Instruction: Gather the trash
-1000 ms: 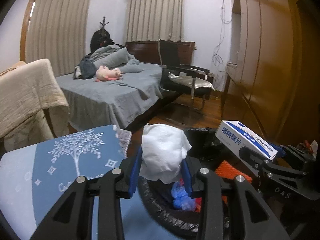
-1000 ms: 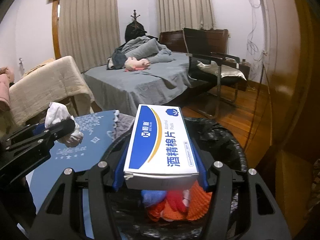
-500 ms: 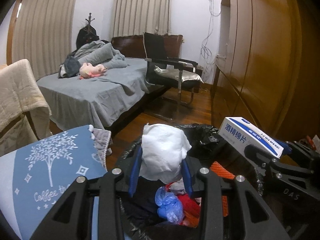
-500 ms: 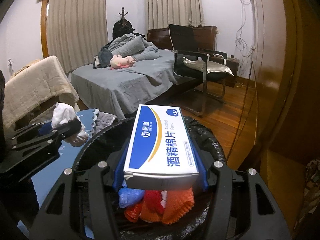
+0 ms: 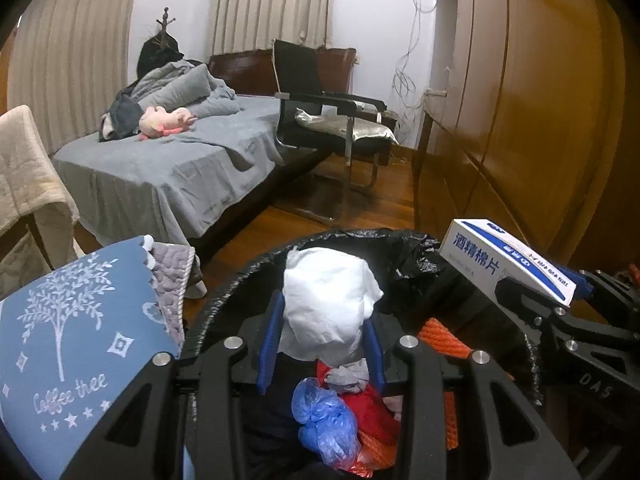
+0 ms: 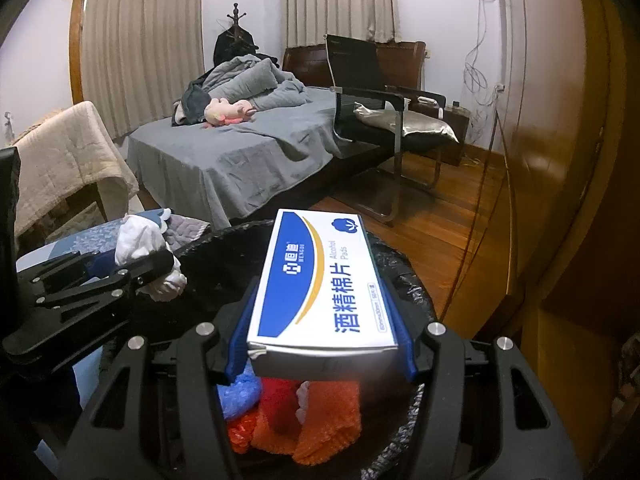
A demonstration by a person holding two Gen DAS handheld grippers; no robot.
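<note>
White tissue wad (image 5: 328, 304) sitting clamped in left gripper (image 5: 322, 340), box (image 6: 320, 280) clamped in right gripper (image 6: 320, 344), both hovering over bin (image 5: 224, 300); release pending.

Box (image 6: 324, 280) — "Alcohol Pads"; cloth (image 5: 72, 344) — "Coffee tree".

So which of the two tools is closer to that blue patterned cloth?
The left tool, gripping the white tissue wad, is just beside the blue cloth. The right tool, holding the alcohol pad box, is across the trash bin from it.
</note>
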